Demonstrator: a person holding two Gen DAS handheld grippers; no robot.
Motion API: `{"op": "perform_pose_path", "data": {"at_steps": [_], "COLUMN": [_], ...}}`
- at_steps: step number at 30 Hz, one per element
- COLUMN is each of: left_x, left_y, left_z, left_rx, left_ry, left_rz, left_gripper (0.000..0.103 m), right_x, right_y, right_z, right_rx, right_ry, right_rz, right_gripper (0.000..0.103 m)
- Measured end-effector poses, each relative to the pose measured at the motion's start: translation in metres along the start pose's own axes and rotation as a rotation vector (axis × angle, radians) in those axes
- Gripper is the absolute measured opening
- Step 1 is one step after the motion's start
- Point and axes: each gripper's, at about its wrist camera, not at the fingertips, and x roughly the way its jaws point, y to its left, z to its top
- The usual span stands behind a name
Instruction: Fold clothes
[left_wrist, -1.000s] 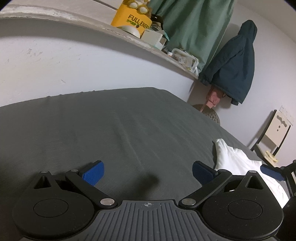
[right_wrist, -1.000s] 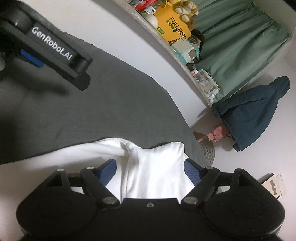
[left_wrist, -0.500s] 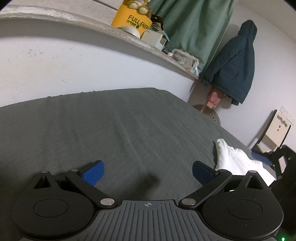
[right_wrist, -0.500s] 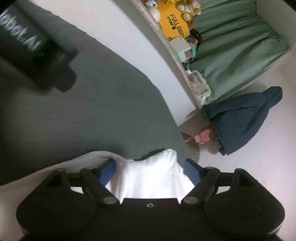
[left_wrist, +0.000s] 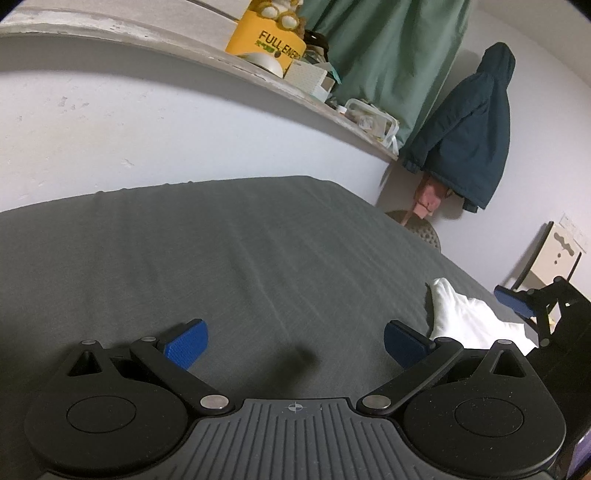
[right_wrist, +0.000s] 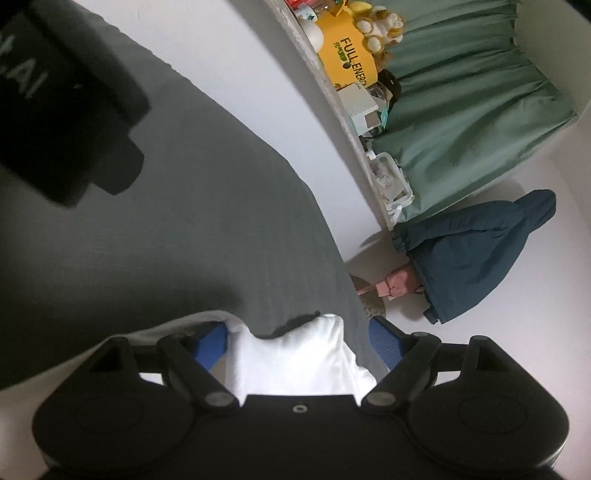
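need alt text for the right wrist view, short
The open right gripper straddles a bunched white garment on a grey bed, pads not pressing it. Behind are a cluttered ledge, a green curtain and a hanging dark jacket.

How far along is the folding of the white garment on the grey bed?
Barely begun, it seems. Done: nothing visibly folded; the white cloth garment lies bunched near the edge of the grey bed sheet. In hand: the right gripper is open astride a raised fold, not pinching. The left gripper is open over bare sheet. Left: grasping, spreading and every fold.
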Motion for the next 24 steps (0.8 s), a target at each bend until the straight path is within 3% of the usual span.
{"op": "perform_pose_path", "data": {"at_steps": [6, 10, 14, 19, 24], "left_x": [0.000, -0.001, -0.003, -0.012, -0.019], "left_y": [0.001, 0.003, -0.001, -0.028, -0.067], "left_z": [0.001, 0.002, 0.002, 0.004, -0.004], "left_rx": [-0.009, -0.015, -0.009, 0.091, 0.251], "left_ry": [-0.008, -0.013, -0.015, -0.043, -0.007], "left_rz": [-0.002, 0.002, -0.010, -0.128, -0.281], "left_gripper": [0.103, 0.103, 0.103, 0.103, 0.103], "right_x": [-0.012, -0.048, -0.094, -0.153, -0.196], "right_y": [-0.011, -0.019, -0.045, -0.088, -0.107], "right_z": [-0.010, -0.029, -0.069, -0.136, -0.180], "right_rx": [0.080, 0.146, 0.308, 0.501, 0.455], "right_ry": [0.014, 0.016, 0.056, 0.108, 0.189], "right_rz": [0.047, 0.095, 0.181, 0.299, 0.265], "right_gripper": [0.082, 0.083, 0.085, 0.085, 0.084]}}
